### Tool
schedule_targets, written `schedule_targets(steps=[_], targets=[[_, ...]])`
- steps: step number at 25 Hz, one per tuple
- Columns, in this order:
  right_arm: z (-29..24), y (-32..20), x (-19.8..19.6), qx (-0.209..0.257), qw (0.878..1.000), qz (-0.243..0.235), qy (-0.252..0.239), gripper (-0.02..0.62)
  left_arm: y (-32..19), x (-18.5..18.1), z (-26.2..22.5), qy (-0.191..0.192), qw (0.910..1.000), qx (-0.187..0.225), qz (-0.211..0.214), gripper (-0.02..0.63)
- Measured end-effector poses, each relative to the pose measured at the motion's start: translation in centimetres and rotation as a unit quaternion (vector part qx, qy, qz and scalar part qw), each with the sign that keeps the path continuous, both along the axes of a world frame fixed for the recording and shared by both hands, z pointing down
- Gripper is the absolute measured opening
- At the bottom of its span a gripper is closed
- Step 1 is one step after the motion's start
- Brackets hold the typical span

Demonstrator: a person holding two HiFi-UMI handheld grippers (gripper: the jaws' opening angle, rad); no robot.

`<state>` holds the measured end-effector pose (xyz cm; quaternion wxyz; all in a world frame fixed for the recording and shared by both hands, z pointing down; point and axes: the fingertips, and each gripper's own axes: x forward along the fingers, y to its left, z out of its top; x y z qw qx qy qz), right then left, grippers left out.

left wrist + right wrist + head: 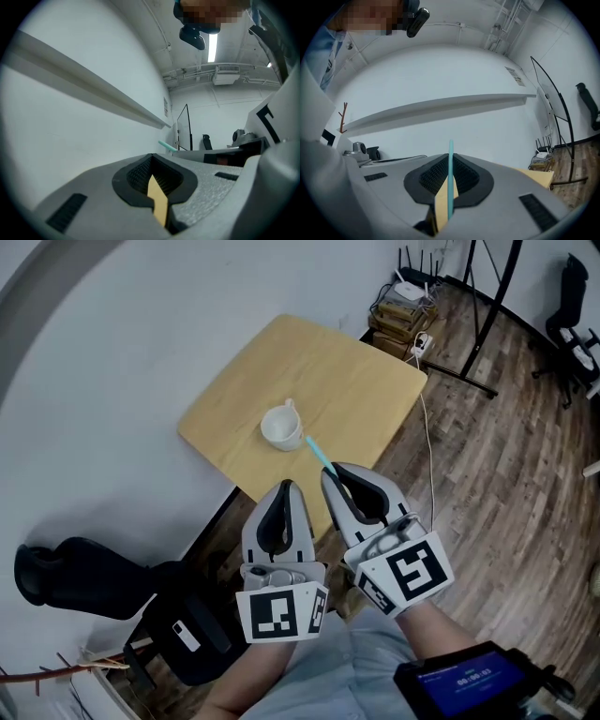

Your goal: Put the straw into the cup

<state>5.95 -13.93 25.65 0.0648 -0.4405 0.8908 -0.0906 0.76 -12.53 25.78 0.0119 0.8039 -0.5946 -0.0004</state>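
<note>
A white cup (281, 426) with a handle stands near the middle of the square wooden table (356, 381). My right gripper (330, 474) is shut on a teal straw (319, 453), whose free end points up toward the cup and stops just right of it. In the right gripper view the straw (450, 178) stands upright between the closed jaws. My left gripper (286, 487) hovers beside the right one, near the table's front edge, shut with nothing in it. From the left gripper view, the straw's tip (167, 146) peeks over the right gripper.
A black chair (103, 592) stands at the lower left, below the table. Boxes and a router (403, 306) sit on the wood floor beyond the table, with a white cable (429, 446) trailing along the table's right side. A white wall runs along the left.
</note>
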Motion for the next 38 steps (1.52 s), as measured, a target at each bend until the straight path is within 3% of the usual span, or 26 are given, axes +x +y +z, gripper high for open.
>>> schedule_targets(steps=[10, 26, 38], targets=[[-3.2, -4.6, -1.2, 0.037, 0.999, -0.015, -0.008, 0.023, -2.8, -2.8, -2.5, 0.001, 0.9987, 0.032, -0.040, -0.002], [3.7, -13.3, -7.5, -0.032, 0.999, -0.022, 0.027, 0.023, -12.7, -8.4, 4.4, 0.027, 0.9984, -0.038, -0.034, -0.002], [1.2, -20.9, -11.4, -0.007, 0.999, -0.019, 0.029, 0.023, -20.2, -12.6, 3.0, 0.047, 0.9978, -0.030, -0.036, -0.002]])
